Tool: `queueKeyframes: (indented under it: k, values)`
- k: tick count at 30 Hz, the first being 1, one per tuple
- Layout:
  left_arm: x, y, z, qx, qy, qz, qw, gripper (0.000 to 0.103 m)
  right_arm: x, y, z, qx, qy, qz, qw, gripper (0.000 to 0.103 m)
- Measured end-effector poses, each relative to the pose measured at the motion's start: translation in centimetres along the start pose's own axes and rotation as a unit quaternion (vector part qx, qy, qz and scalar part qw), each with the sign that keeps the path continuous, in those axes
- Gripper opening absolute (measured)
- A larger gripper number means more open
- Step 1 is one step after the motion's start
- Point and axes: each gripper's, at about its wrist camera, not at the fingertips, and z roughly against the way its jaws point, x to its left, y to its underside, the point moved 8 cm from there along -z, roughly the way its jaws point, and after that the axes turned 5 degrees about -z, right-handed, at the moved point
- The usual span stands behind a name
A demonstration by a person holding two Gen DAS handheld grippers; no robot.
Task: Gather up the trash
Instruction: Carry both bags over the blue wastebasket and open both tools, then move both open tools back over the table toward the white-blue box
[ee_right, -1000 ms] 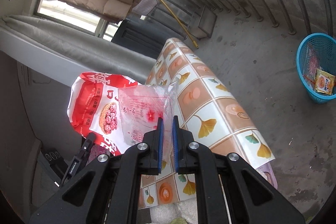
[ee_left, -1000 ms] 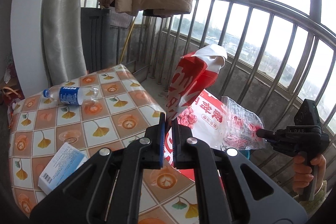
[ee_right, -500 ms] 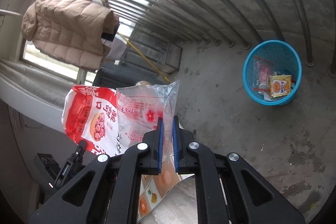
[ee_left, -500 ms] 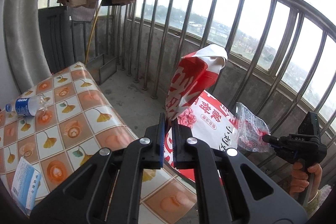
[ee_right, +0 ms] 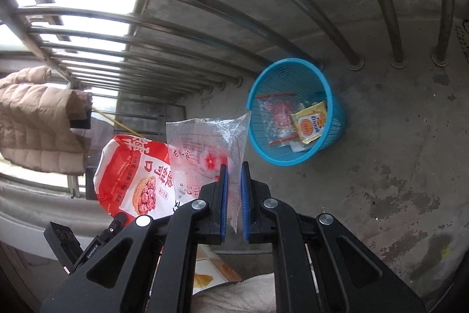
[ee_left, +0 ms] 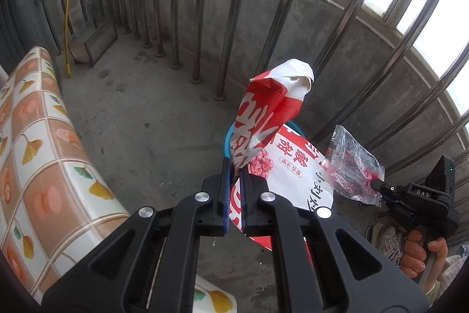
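Observation:
My left gripper (ee_left: 235,166) is shut on a red and white snack bag (ee_left: 265,119), which stands up crumpled above the fingers. The same snack bag (ee_right: 132,169) shows at the left of the right wrist view. My right gripper (ee_right: 233,169) is shut on a clear plastic wrapper (ee_right: 205,143) with red print; this clear wrapper (ee_left: 350,169) and the right gripper (ee_left: 378,184) also appear at the right of the left wrist view. A blue mesh trash basket (ee_right: 328,96) stands on the concrete floor by the railing, beyond and right of the right gripper. Only a sliver of the basket's blue rim (ee_left: 226,140) shows behind the bag.
Several wrappers (ee_right: 310,125) lie inside the basket. A table with a ginkgo-patterned cloth (ee_left: 38,160) stands at the left. Steel railing bars (ee_left: 228,19) on a low concrete wall ring the balcony. A beige down jacket (ee_right: 35,119) hangs far left. A person's hand (ee_left: 422,254) grips the right tool.
Both grippers swung away from the table and tilted down toward the floor, still holding their wrappers. The blue basket now looks nearer and larger in the right wrist view.

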Motion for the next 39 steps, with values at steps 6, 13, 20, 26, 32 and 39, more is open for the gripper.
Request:
queueKeyframes:
  k: [6, 13, 20, 26, 32, 39]
  values:
    - [-1.0, -1.2, -9.2, 0.072, 0.021, 0.030, 0.9967, 0.004, -1.3, -3.5, -4.3, 0.001, 0.020, -0.029, 0.999, 0.009]
    - [-0.8, -1.8, -17.7, 0.125, 0.021, 0.067, 0.9897, 0.072, -2.5, -6.4, -11.9, 0.039, 0.033, -0.043, 0.998, 0.039]
    - [1.1, -1.2, -17.7, 0.137, 0.016, 0.104, 0.9850, 0.072, -8.5, -5.3, -17.8, 0.079, 0.099, -0.094, 0.987, 0.062]
    - [2.1, -3.0, -13.6, 0.094, 0.007, 0.100, 0.9905, 0.072, -9.1, -4.2, -16.2, 0.068, 0.111, -0.073, 0.989, 0.062]
    - [3.2, -3.5, -5.4, 0.048, 0.020, 0.095, 0.9942, 0.072, -5.8, -3.6, -11.6, 0.038, 0.089, -0.014, 0.995, 0.063]
    - [5.1, 0.0, 6.3, -0.040, -0.004, 0.051, 0.9979, 0.077, 1.4, 0.0, -7.6, 0.053, 0.028, 0.054, 0.997, 0.068]
